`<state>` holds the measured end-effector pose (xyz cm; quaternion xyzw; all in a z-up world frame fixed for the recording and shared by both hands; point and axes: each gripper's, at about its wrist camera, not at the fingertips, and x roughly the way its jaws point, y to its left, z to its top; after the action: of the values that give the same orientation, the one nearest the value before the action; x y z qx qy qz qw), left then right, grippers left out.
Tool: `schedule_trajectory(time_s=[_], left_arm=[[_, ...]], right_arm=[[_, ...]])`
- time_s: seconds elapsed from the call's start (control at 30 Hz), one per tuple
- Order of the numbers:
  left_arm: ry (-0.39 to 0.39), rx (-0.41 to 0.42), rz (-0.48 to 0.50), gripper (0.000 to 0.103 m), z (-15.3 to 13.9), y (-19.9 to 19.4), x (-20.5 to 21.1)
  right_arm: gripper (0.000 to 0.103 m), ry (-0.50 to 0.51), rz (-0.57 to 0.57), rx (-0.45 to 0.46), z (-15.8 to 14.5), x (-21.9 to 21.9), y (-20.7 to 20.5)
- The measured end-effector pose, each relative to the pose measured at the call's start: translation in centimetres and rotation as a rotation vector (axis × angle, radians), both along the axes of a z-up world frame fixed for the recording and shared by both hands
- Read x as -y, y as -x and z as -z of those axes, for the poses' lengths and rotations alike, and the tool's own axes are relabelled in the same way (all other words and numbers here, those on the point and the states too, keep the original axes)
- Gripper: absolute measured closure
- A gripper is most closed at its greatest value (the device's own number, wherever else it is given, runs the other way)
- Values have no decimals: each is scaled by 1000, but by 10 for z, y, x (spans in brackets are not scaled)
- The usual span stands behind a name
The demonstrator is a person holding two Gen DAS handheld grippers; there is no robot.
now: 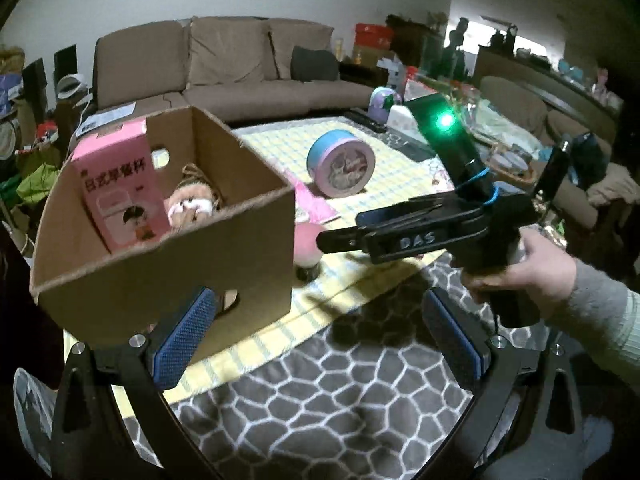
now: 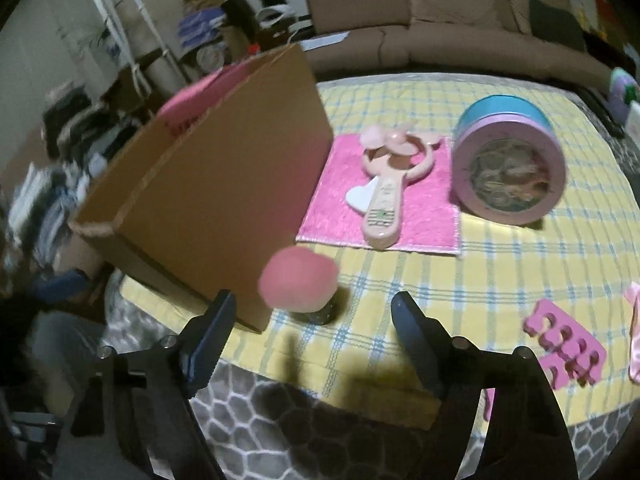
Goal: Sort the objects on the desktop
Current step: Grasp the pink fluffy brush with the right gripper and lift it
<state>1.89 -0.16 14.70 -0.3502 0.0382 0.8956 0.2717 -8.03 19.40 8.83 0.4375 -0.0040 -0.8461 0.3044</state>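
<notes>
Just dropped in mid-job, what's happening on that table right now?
A person with a gripper in each hand is sorting desk items into a cardboard box, which already holds a pink carton and a small doll. The right gripper, jaws open and empty, is aimed at a pink round-topped object beside the box. The left gripper is open too, holding nothing. A hand fan, a round tin and a pink toe separator lie on the cloth.

Brown sofa (image 1: 224, 68) against pale wall (image 1: 60, 4)
</notes>
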Motion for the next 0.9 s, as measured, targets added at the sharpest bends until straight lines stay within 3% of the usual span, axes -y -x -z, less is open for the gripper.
schedule_trajectory(time_s=[0.47,0.5,0.53,0.73,0.9], left_arm=[[-8,50,-2,0,22,1,2],[-6,51,-1,0,23,1,0],[-3,53,3,0,24,0,-1],[18,47,46,0,26,-5,-15],[0,60,83,0,23,2,-40]], right_arm=[[43,-150,-20,-38,42,40,17],[55,-149,-26,-32,45,42,18],[76,-137,-42,-18,47,43,20],[77,-130,-33,-28,36,30,21],[77,-68,35,-48,2,-11,18]])
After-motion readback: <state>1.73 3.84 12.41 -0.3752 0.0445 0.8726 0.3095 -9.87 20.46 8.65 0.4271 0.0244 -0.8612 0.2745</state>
